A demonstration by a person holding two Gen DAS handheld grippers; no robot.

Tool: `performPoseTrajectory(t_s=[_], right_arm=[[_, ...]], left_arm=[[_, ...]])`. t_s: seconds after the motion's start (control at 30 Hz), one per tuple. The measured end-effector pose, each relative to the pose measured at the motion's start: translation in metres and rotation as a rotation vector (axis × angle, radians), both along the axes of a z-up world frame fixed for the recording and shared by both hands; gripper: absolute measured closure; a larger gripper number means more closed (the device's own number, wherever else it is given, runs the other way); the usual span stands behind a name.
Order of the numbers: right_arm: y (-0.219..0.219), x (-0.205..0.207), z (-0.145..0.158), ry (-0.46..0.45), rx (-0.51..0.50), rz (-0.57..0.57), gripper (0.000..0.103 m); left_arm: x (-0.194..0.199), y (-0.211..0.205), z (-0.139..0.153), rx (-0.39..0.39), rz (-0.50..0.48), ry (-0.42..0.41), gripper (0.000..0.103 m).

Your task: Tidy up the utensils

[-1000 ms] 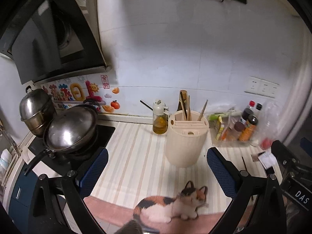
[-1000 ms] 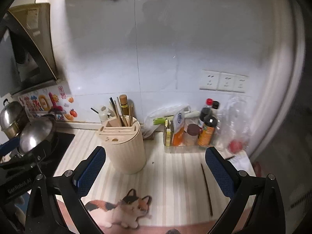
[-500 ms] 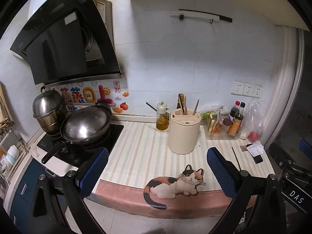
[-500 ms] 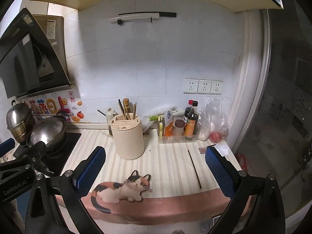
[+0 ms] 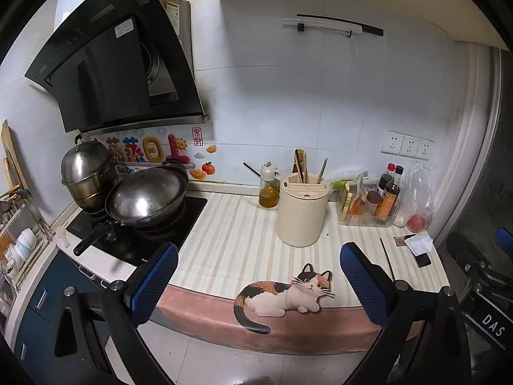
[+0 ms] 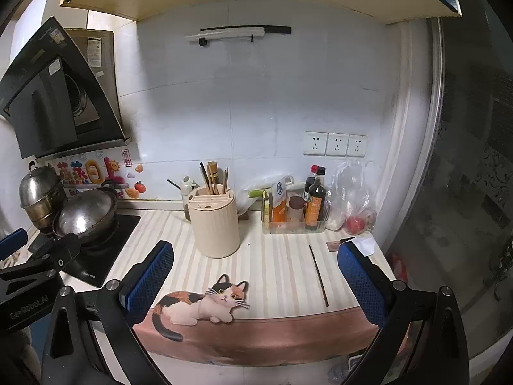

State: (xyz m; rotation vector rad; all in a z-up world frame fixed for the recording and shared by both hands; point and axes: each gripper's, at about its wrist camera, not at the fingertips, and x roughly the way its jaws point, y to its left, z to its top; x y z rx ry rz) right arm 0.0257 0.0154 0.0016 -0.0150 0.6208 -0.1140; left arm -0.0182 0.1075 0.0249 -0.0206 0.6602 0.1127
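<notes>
A cream utensil holder (image 5: 302, 213) stands on the striped counter with several chopsticks and a wooden utensil in it; it also shows in the right wrist view (image 6: 214, 221). One dark chopstick (image 6: 318, 275) lies loose on the counter right of the holder, also in the left wrist view (image 5: 386, 258). My left gripper (image 5: 258, 284) is open and empty, held back from the counter's front edge. My right gripper (image 6: 256, 284) is open and empty, also back from the edge, with the chopstick between its fingers in view.
A wok (image 5: 147, 197) and a steel pot (image 5: 88, 168) sit on the stove at left. An oil bottle (image 5: 268, 186) stands beside the holder. A clear tray of sauce bottles (image 6: 296, 211), a plastic bag (image 6: 352, 199) and papers (image 5: 416, 243) are at right. A cat-print mat (image 6: 205, 301) covers the counter front.
Both grippers have pulled back and up from the counter, so the whole counter and the floor edge now show. Both stay open and empty.
</notes>
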Motion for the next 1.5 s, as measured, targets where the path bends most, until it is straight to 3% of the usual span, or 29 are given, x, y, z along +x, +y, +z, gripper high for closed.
performPoseTrajectory(t_s=[1.5], right_arm=[[-0.002,0.016,-0.007,0.034,-0.022,0.041,0.000]], left_arm=[[0.002,-0.003,-0.005,0.000,-0.007,0.017,0.000]])
